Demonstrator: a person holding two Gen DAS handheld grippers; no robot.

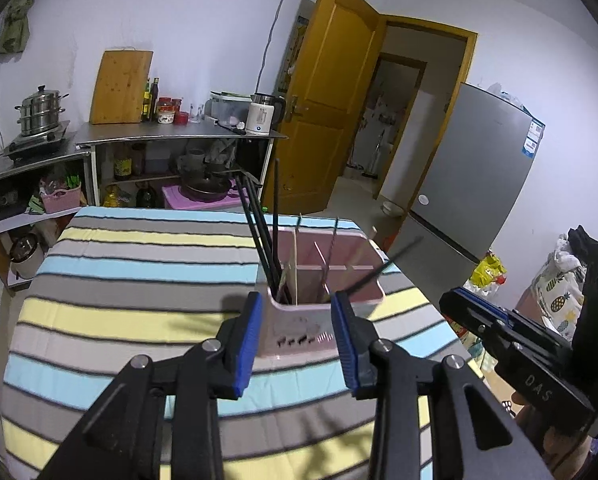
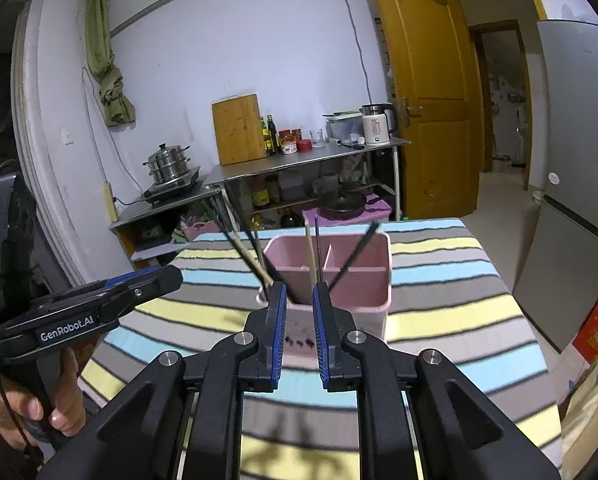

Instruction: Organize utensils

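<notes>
Two hand-held grippers hover over a pink utensil holder [image 1: 319,312] standing on a bench covered in a striped cloth [image 1: 139,280]. The left gripper [image 1: 297,340] has its jaws wide apart and empty, the holder's near wall showing between and just beyond them. The right gripper [image 2: 299,332] has its jaws parted by a narrower gap, nothing held, with the holder [image 2: 331,276] straight ahead past the tips.

Black chopsticks [image 1: 265,236] lean out of the compartment beyond the left jaw; pale wooden ones [image 2: 310,252] and one more black stick [image 2: 355,254] stand in the divided sections, crossing at loose angles.

Sorting appears well along, since no utensils lie loose on the cloth in view. To tidy the leaning sticks well, it would be best to approach one from above, close gently near its upper end, and steady the light holder so it does not tip.
</notes>
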